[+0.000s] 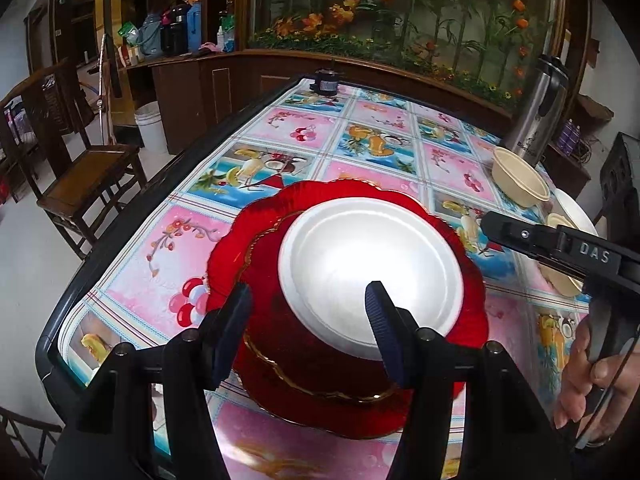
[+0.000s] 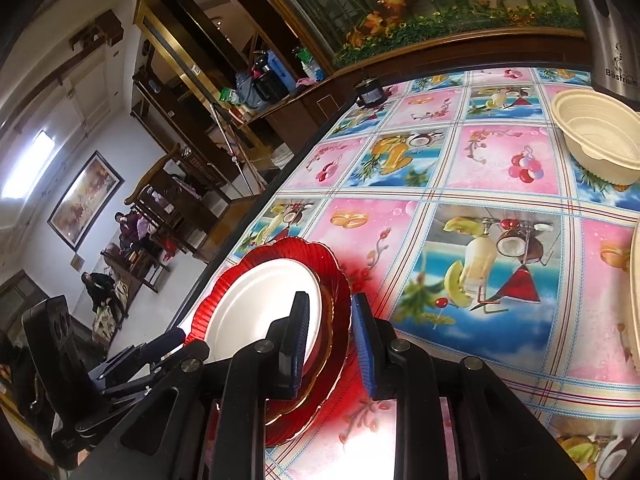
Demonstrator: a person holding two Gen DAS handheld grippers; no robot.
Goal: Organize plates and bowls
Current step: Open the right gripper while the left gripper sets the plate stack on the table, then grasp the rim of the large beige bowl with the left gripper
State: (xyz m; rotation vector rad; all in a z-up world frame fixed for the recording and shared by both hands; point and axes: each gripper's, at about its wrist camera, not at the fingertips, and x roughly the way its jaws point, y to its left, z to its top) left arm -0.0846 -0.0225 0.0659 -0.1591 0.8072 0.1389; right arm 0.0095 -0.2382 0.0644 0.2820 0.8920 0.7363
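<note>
Covering the table, a fruit-print cloth (image 1: 304, 128) bears stacked plates; left tongs (image 1: 308, 312) gape, right tongs (image 2: 330, 334) nearly closed, empty.

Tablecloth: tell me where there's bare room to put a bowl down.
Free: the wide stretch of tablecloth between the red plates and the cream bowl, and back toward the small dark jar. Crowded: the steel flask corner, and around the white plate.

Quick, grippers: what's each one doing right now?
Left gripper: open, holding nothing, over the white plate.
Right gripper: narrowly open, astride the red plates' rim, not visibly clamped.
</note>
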